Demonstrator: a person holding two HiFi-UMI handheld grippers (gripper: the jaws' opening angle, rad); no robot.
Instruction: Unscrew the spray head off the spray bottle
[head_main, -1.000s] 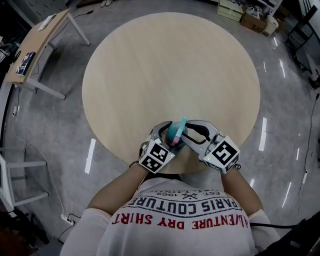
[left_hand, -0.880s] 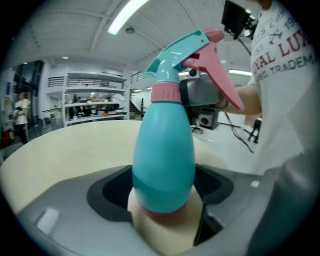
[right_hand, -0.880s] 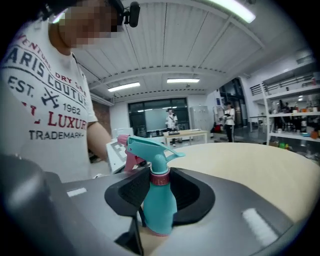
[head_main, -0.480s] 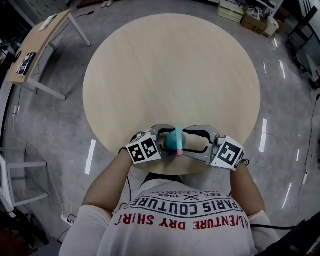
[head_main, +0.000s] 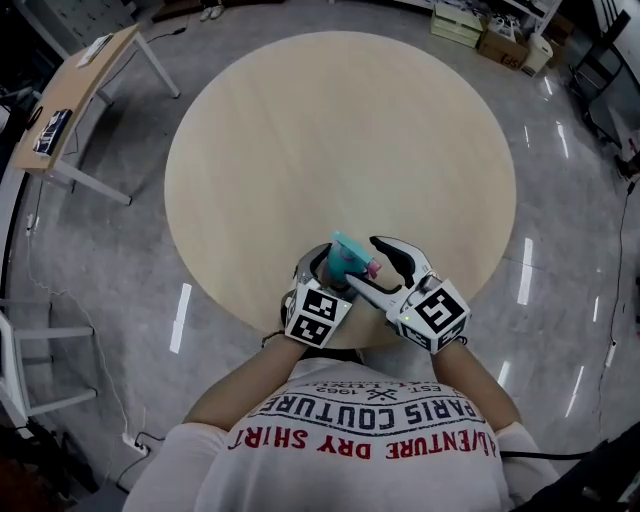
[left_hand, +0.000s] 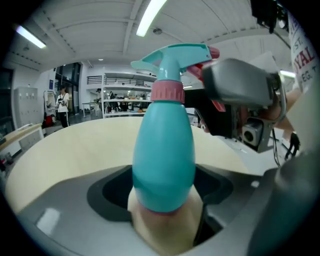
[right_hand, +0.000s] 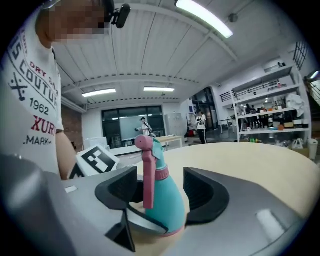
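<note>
The bottle (left_hand: 162, 150) stands upright, its body pinched in the left tongs (left_hand: 161, 192). The right tongs (right_hand: 160, 192) are opening around the neck, pads clear, level with the spray head (right_hand: 148, 150).

Left gripper (head_main: 325, 266) jaws seemingly clamped wide, right gripper (head_main: 362, 262) jaws opening, both held close before the chest

Bright, even indoor light falls from ceiling strip lamps (left_hand: 150, 17). White glare streaks mark the glossy floor (head_main: 527, 270) around the matte desk (head_main: 340, 130). Both gripper views bulge, with dark corners. The close spray bottle (left_hand: 162, 150) looks slightly soft.
</note>
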